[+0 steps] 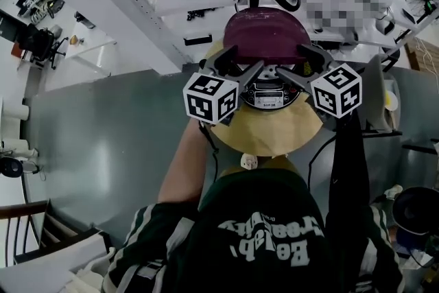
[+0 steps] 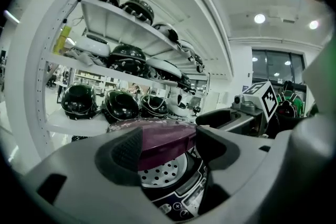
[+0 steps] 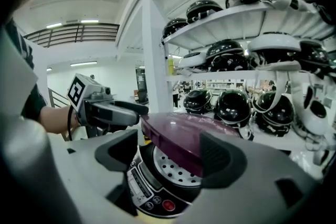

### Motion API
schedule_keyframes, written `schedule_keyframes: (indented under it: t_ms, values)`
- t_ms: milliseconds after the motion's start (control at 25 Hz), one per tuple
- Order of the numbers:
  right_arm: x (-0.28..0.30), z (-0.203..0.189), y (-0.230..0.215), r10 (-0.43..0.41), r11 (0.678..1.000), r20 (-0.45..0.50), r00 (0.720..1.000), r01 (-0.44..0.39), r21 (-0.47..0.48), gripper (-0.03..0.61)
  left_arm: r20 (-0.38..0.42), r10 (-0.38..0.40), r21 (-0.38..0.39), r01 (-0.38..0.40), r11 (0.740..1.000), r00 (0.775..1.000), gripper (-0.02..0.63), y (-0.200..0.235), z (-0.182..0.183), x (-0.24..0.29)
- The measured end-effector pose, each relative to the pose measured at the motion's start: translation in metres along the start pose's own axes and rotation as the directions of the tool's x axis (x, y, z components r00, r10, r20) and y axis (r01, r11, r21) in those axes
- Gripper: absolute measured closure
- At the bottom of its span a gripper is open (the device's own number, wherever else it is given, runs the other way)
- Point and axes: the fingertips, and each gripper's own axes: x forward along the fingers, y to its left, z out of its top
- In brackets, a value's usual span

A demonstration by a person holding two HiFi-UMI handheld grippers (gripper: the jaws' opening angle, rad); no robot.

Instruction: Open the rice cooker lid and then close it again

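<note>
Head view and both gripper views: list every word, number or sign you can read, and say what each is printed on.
Shirt lettering: white, upside down in the head view, too distorted to read.
Rice cooker control panel: display and button labels too small to read in any view.
Marker cubes: black-and-white square codes, no letters.
No text can be quoted reliably.

Left claw [image 1: 245,60], right claw [image 1: 291,60]: jaws apart, side by side.
</note>
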Motion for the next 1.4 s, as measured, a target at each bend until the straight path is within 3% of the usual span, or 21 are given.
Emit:
schedule_keyframes:
  t_ms: [600, 960, 1400]
  values:
    - [0.023, -0.067, 0.015, 0.006, 0.999, -0.090, 0.996, -0.003, 0.039, 0.241, -0.109, -0.023, -0.076, 0.015, 0.997, 0.994, 0.305, 0.000, -0.072, 0.006]
    - [0.030, -0.088, 0.016, 0.007, 0.998, -0.128, 0.992, 0.001, 0.056, 0.244, -0.161, -0.021, -0.084, 0.008, 0.996, 0.987, 0.305, 0.001, -0.095, 0.010]
    - [0.034, -0.096, 0.016, -0.010, 0.999, -0.178, 0.984, 0.016, 0.032, 0.244, -0.166, -0.002, -0.091, -0.013, 0.996, 0.986, 0.305, 0.003, -0.100, 0.013]
